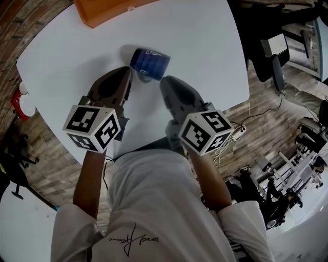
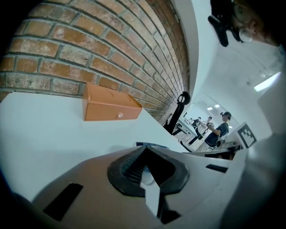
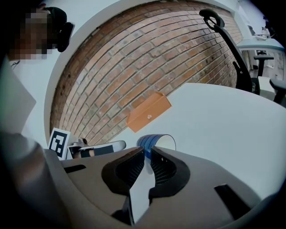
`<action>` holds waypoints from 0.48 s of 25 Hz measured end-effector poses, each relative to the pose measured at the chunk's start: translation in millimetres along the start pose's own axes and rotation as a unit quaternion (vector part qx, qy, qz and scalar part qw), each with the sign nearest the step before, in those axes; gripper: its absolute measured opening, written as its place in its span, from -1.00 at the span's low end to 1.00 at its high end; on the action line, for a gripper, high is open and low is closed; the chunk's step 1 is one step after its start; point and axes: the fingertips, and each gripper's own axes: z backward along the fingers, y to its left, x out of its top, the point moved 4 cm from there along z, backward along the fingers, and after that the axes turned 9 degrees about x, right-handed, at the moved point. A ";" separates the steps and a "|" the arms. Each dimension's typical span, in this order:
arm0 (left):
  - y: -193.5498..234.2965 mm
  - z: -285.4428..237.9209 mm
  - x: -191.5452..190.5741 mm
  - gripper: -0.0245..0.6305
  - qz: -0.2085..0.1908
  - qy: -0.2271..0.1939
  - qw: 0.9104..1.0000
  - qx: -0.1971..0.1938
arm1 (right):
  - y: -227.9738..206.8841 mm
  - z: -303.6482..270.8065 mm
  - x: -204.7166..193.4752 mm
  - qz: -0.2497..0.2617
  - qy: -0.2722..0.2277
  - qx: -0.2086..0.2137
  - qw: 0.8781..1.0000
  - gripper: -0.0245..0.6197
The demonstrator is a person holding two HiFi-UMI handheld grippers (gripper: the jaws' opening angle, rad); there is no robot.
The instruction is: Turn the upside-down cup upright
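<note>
- The right gripper (image 3: pixel 146 154) has its jaws almost together, leaving only a thin slot. They pinch the wall of the blue cup (image 3: pixel 149 139) at its rim.
- The left gripper (image 2: pixel 145 150) has its jaw tips together and nothing between them. The cup's blue edge shows just past the tips; whether they touch it cannot be told.
- The cup is tipped, with its white inside showing, over the middle of the desk (image 1: pixel 205 41).
- An orange box (image 1: pixel 97 10) sits at the desk's far edge, well apart from the cup.
</note>
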 end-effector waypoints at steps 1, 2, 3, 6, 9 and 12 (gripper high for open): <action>1.8 -1.9 0.0 -0.90 0.002 0.000 1.000 0.000 | -1.2 -1.4 -0.2 -0.001 0.000 0.000 1.000 -0.85; 3.4 -3.6 0.1 -0.90 0.003 0.000 1.000 -0.001 | -2.4 -2.5 -0.2 -0.003 0.000 -0.001 1.000 -0.85; 4.4 -5.2 0.4 -0.90 0.003 0.000 1.000 -0.001 | -3.4 -3.3 0.0 -0.004 0.000 -0.002 1.000 -0.85; 6.4 -8.6 1.7 -0.90 0.005 0.000 1.000 -0.003 | -6.1 -4.6 -0.1 -0.010 0.001 -0.005 1.000 -0.85; 9.2 -12.4 2.3 -0.90 0.008 0.000 1.000 -0.004 | -8.1 -6.2 -1.9 -0.017 0.003 -0.005 1.000 -0.85; 10.5 -15.4 2.7 -0.90 0.010 0.000 1.000 -0.008 | -8.1 -7.7 -3.1 -0.021 0.002 -0.002 1.000 -0.85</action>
